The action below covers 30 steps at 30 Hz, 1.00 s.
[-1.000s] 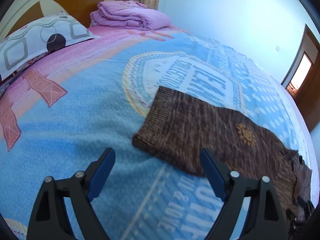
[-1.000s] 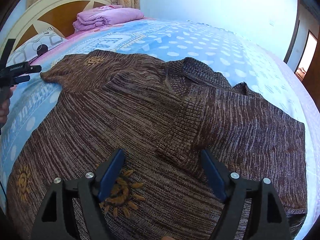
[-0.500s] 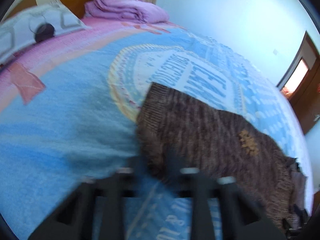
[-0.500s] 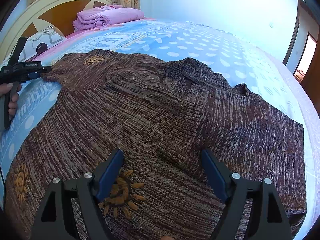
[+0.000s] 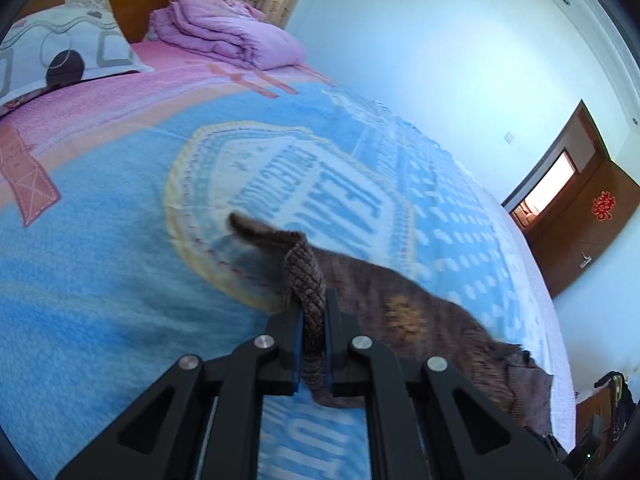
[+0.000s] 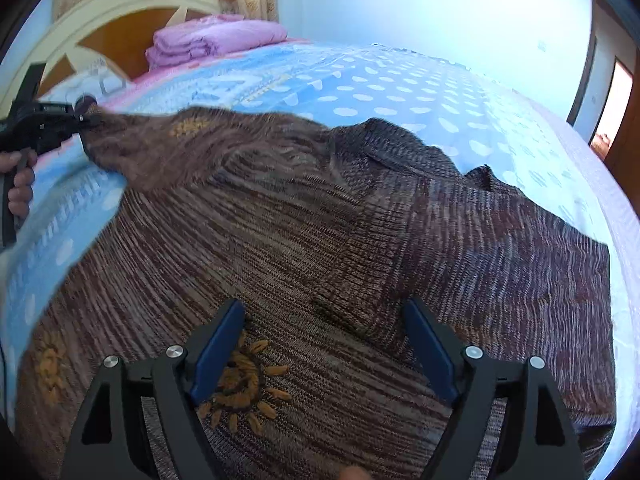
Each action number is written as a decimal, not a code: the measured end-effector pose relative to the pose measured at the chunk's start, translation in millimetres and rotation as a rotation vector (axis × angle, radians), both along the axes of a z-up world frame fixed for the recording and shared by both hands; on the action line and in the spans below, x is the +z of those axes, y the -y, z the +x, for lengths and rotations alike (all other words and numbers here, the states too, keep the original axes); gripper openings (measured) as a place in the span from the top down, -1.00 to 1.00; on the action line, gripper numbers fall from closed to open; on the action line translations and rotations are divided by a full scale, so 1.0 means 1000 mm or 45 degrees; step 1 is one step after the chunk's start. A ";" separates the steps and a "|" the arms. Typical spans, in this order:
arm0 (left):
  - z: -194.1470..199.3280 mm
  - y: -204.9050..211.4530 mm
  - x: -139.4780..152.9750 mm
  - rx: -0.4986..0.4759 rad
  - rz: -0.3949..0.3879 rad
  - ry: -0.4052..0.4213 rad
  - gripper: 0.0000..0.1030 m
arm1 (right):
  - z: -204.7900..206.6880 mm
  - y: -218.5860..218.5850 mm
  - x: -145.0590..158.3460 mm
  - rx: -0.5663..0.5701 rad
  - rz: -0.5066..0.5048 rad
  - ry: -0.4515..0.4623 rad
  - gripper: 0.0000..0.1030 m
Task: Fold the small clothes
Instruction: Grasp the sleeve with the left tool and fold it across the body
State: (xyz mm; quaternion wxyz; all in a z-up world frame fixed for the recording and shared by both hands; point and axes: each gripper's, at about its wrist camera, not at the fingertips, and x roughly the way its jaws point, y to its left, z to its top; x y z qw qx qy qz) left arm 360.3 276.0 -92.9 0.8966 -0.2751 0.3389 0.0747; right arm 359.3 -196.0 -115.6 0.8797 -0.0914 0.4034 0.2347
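A brown knit sweater (image 6: 320, 240) with orange sun motifs lies spread on the blue bedspread. My left gripper (image 5: 311, 320) is shut on the cuff of its sleeve (image 5: 304, 276) and holds it lifted off the bed. The left gripper also shows in the right wrist view (image 6: 86, 120), at the far left, pinching the sleeve end. My right gripper (image 6: 324, 344) is open and empty, low over the sweater's body, with the other sleeve's folded cuff (image 6: 352, 308) between its fingers.
A folded purple blanket (image 5: 228, 36) and a patterned pillow (image 5: 60, 56) lie by the wooden headboard (image 6: 120, 32). A brown door (image 5: 592, 216) stands at the right. The bed's right edge (image 6: 608, 184) runs near the sweater.
My left gripper moved onto the sleeve cuff, shut on it and lifted it off the bed. The right gripper stayed open in about the same place.
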 end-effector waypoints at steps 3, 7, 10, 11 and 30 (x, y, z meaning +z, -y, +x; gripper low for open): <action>0.002 0.012 0.017 -0.025 -0.012 0.036 0.84 | -0.002 0.019 0.013 -0.052 0.064 0.008 -0.61; 0.004 0.030 0.038 -0.057 -0.029 0.095 0.84 | -0.008 0.048 0.032 -0.103 0.100 0.068 -0.61; 0.006 0.048 0.050 -0.090 -0.039 0.129 0.84 | -0.014 0.074 0.045 -0.150 0.124 0.089 -0.61; 0.007 0.055 0.054 -0.108 -0.044 0.143 0.84 | -0.016 0.084 0.048 -0.170 0.125 0.098 -0.61; 0.026 0.313 0.022 -0.616 0.154 0.134 0.78 | -0.052 0.162 0.015 -0.293 0.175 0.032 -0.61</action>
